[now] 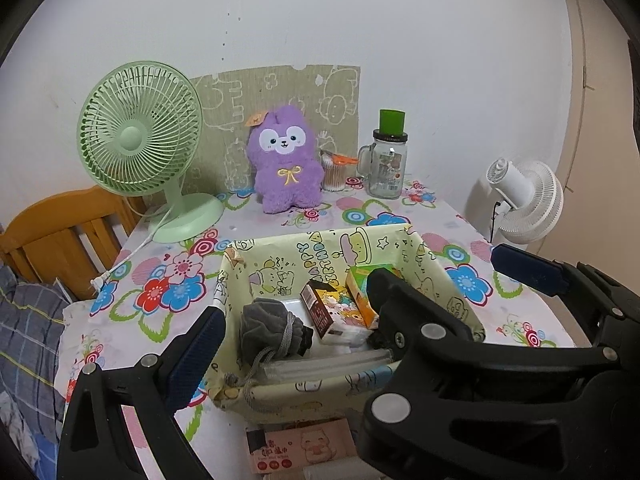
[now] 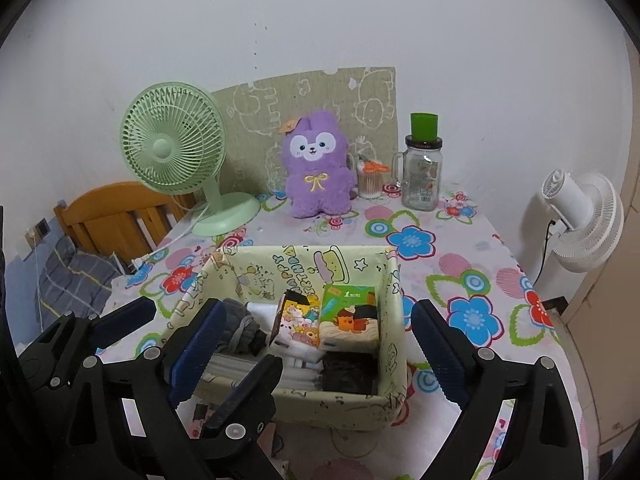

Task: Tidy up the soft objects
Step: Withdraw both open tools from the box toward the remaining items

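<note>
A pale yellow cloth basket with cartoon prints stands on the flowered table. It holds a grey drawstring pouch, two cartoon tissue packs and a black item. A purple plush toy sits upright at the back wall. My right gripper is open, its blue pads on either side of the basket's front, holding nothing. My left gripper is open and empty at the basket's left front. Its fingers interleave with the right one's.
A green desk fan stands back left. A glass jar with a green cup on it and a swab holder with orange scissors stand back right. A pink pack lies before the basket. A white fan stands off the table's right edge.
</note>
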Action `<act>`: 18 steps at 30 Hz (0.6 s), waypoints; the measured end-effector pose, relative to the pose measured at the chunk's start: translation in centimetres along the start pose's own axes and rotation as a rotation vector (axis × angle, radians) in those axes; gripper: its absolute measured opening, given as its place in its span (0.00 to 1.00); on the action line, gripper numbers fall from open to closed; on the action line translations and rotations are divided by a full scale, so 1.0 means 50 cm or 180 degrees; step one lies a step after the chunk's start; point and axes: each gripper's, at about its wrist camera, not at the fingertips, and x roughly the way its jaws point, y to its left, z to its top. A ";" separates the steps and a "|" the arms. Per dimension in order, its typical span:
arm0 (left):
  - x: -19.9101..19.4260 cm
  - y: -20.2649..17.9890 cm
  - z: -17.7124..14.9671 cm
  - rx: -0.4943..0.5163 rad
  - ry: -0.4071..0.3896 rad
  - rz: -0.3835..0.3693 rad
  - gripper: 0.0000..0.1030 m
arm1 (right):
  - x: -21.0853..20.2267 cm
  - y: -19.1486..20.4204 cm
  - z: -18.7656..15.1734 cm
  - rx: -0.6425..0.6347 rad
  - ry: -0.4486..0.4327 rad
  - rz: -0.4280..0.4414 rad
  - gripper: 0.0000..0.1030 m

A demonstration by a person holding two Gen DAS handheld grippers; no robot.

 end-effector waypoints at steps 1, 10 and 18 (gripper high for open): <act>-0.004 -0.001 -0.001 0.0000 -0.0007 -0.0001 0.97 | -0.006 0.001 -0.001 -0.0002 -0.0012 -0.0002 0.92; -0.040 -0.013 -0.011 0.0014 -0.0085 -0.0012 0.97 | -0.044 0.006 -0.012 -0.0028 -0.0083 -0.0025 0.93; -0.065 -0.023 -0.022 0.0026 -0.0125 -0.0004 0.97 | -0.075 0.008 -0.025 -0.0035 -0.0134 -0.0023 0.93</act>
